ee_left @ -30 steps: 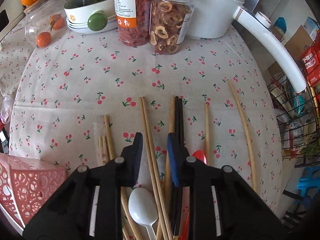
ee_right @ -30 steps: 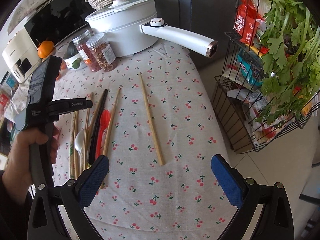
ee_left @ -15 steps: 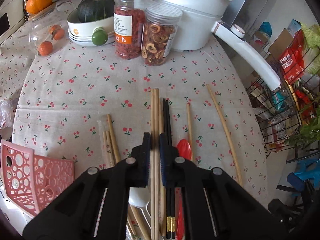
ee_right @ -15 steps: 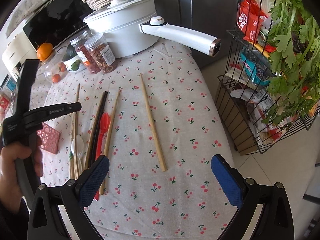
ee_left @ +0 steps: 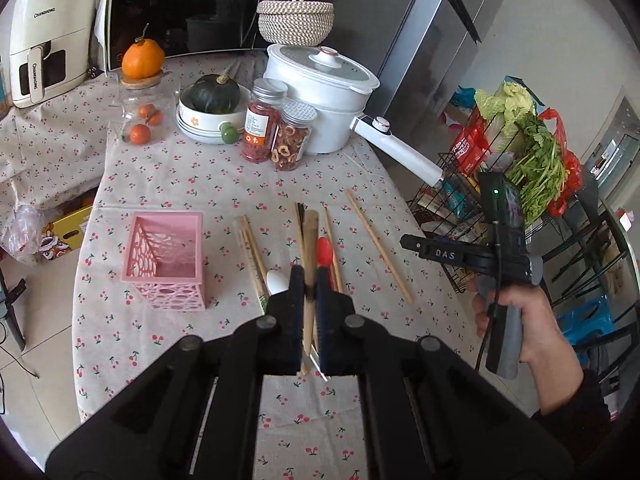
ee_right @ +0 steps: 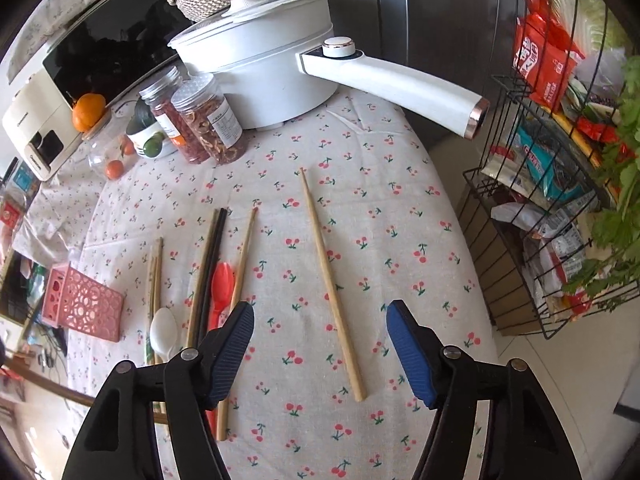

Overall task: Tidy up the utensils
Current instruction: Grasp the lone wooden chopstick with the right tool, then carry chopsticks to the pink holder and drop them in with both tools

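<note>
Carry the held chopsticks to the pink basket

Your left gripper [ee_left: 308, 280] is clamped on wooden chopsticks [ee_left: 309, 240], lifted above the table [ee_left: 200, 184]; tip them upright over the pink basket [ee_left: 164, 256] just left. Your right gripper [ee_right: 320, 340] hangs wide open, empty, above a lone chopstick [ee_right: 332, 284].
</note>
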